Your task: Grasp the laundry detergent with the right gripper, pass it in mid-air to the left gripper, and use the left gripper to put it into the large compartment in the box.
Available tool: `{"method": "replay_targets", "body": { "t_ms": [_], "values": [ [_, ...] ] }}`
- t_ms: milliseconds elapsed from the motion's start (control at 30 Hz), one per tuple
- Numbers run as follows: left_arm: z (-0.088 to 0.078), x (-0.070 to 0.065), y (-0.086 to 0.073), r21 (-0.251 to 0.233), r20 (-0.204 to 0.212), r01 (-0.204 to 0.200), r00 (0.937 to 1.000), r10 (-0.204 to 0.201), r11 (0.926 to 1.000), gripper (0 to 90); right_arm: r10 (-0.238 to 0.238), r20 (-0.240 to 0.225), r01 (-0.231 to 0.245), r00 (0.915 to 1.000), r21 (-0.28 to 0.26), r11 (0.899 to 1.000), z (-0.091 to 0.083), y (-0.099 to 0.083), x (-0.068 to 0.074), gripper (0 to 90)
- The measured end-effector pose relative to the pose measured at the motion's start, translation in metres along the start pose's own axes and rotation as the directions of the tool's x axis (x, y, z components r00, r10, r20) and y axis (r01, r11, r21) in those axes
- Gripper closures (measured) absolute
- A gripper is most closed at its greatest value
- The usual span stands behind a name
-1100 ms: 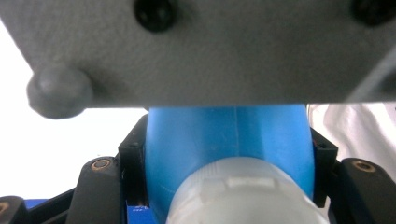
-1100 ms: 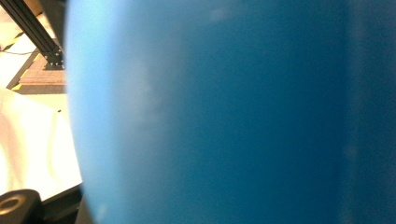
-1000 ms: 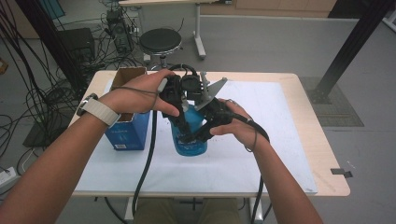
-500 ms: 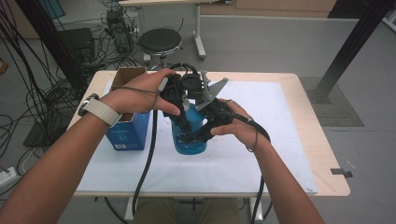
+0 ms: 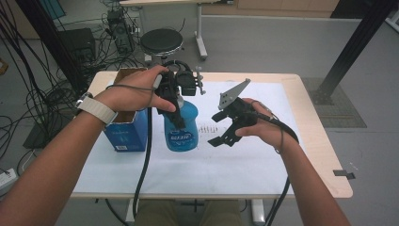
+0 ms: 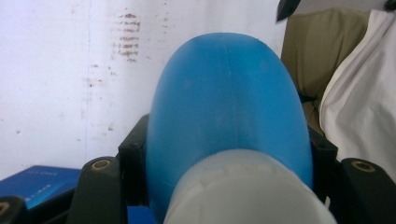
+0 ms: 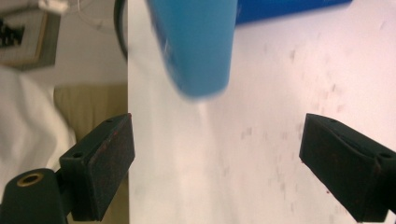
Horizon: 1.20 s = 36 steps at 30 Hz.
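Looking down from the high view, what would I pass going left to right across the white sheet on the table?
Blue box → blue bottle clamped by the left gripper → brown marks → open right gripper, empty.

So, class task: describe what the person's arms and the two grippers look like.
Both forearms are bare, no sleeves; a pale watch strap sits on the left wrist. The left gripper and right gripper are black, with blocky black jaws and brass-coloured screw holes. A black cable trails from each. The right carries a grey three-cornered plate.
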State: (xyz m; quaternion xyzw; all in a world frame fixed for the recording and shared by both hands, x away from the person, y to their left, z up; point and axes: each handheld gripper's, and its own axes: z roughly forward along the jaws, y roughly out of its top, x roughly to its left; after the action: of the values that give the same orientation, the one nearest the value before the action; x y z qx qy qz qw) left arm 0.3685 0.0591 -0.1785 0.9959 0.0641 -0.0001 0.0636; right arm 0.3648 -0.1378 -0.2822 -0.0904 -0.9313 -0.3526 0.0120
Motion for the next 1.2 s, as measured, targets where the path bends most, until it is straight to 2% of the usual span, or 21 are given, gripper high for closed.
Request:
{"method": "replay_targets", "body": {
  "t_ms": [100, 167, 300, 333, 467, 533, 633, 700, 767, 800, 867, 900, 967, 1033, 1067, 1133, 1200],
  "values": [
    [-0.004, 0.004, -0.002, 0.010, -0.006, 0.038, 0.9993, -0.038, 0.9992, 37.6, 0.003, 0.022, -0.005, 0.9998, 0.114, 0.993, -0.006, -0.006, -0.001, 10.6],
    [-0.006, 0.008, -0.003, 0.012, -0.011, 0.064, 0.9979, -0.064, 0.9979, 37.6, 0.006, 0.033, -0.013, 0.9994, 0.202, 0.979, -0.010, -0.010, -0.002, 10.9],
    [-0.011, 0.015, -0.005, 0.021, -0.032, 0.123, 0.9920, -0.123, 0.9921, 37.6, -0.014, 0.072, -0.009, 0.9973, 0.306, 0.952, -0.018, -0.016, -0.004, 11.5],
    [-0.013, 0.017, -0.005, 0.025, -0.036, 0.139, 0.9898, -0.138, 0.9900, 37.6, -0.019, 0.079, -0.008, 0.9967, 0.320, 0.947, -0.021, -0.018, -0.005, 11.5],
    [-0.020, 0.024, -0.008, 0.019, -0.051, 0.201, 0.9786, -0.199, 0.9795, 37.5, -0.006, 0.091, -0.025, 0.9958, 0.332, 0.943, -0.031, -0.022, -0.010, 11.6],
    [-0.024, 0.028, -0.009, 0.025, -0.058, 0.237, 0.9701, -0.236, 0.9711, 37.5, -0.003, 0.100, -0.032, 0.9950, 0.342, 0.939, -0.035, -0.024, -0.014, 11.6],
    [-0.028, 0.031, -0.009, 0.041, -0.071, 0.274, 0.9599, -0.271, 0.9608, 37.5, -0.001, 0.118, -0.043, 0.9930, 0.372, 0.927, -0.039, -0.027, -0.018, 11.6],
    [-0.030, 0.033, -0.008, 0.052, -0.077, 0.311, 0.9488, -0.306, 0.9491, 37.5, 0.002, 0.122, -0.049, 0.9925, 0.391, 0.919, -0.041, -0.028, -0.020, 11.6],
    [-0.032, 0.036, -0.007, 0.063, -0.086, 0.357, 0.9322, -0.351, 0.9319, 37.5, -0.008, 0.124, -0.044, 0.9923, 0.405, 0.913, -0.043, -0.029, -0.021, 11.6],
    [-0.034, 0.037, -0.007, 0.059, -0.092, 0.382, 0.9219, -0.377, 0.9221, 37.5, -0.007, 0.124, -0.045, 0.9923, 0.411, 0.911, -0.043, -0.029, -0.022, 11.6],
    [-0.037, 0.039, -0.006, 0.055, -0.100, 0.413, 0.9081, -0.407, 0.9090, 37.5, -0.013, 0.119, -0.038, 0.9927, 0.415, 0.909, -0.044, -0.030, -0.023, 11.6],
    [-0.038, 0.041, -0.007, 0.049, -0.103, 0.434, 0.8981, -0.428, 0.8996, 37.4, -0.018, 0.118, -0.033, 0.9928, 0.415, 0.909, -0.045, -0.030, -0.023, 11.6],
    [-0.040, 0.042, -0.007, 0.045, -0.112, 0.454, 0.8875, -0.447, 0.8899, 37.5, -0.024, 0.115, -0.025, 0.9931, 0.409, 0.912, -0.046, -0.032, -0.024, 11.6],
    [-0.043, 0.043, -0.007, 0.042, -0.117, 0.468, 0.8798, -0.461, 0.8828, 37.4, -0.022, 0.117, -0.027, 0.9929, 0.405, 0.914, -0.047, -0.034, -0.025, 11.6],
    [-0.044, 0.044, -0.007, 0.036, -0.119, 0.479, 0.8736, -0.472, 0.8772, 37.4, -0.020, 0.119, -0.030, 0.9927, 0.404, 0.914, -0.048, -0.036, -0.025, 11.6],
    [-0.047, 0.044, -0.007, 0.035, -0.121, 0.486, 0.8694, -0.479, 0.8732, 37.4, -0.016, 0.119, -0.034, 0.9927, 0.403, 0.914, -0.050, -0.039, -0.025, 11.6],
    [-0.049, 0.044, -0.005, 0.038, -0.127, 0.505, 0.8583, -0.497, 0.8622, 37.4, -0.016, 0.120, -0.034, 0.9927, 0.406, 0.913, -0.052, -0.041, -0.026, 11.6]
  ]
}}
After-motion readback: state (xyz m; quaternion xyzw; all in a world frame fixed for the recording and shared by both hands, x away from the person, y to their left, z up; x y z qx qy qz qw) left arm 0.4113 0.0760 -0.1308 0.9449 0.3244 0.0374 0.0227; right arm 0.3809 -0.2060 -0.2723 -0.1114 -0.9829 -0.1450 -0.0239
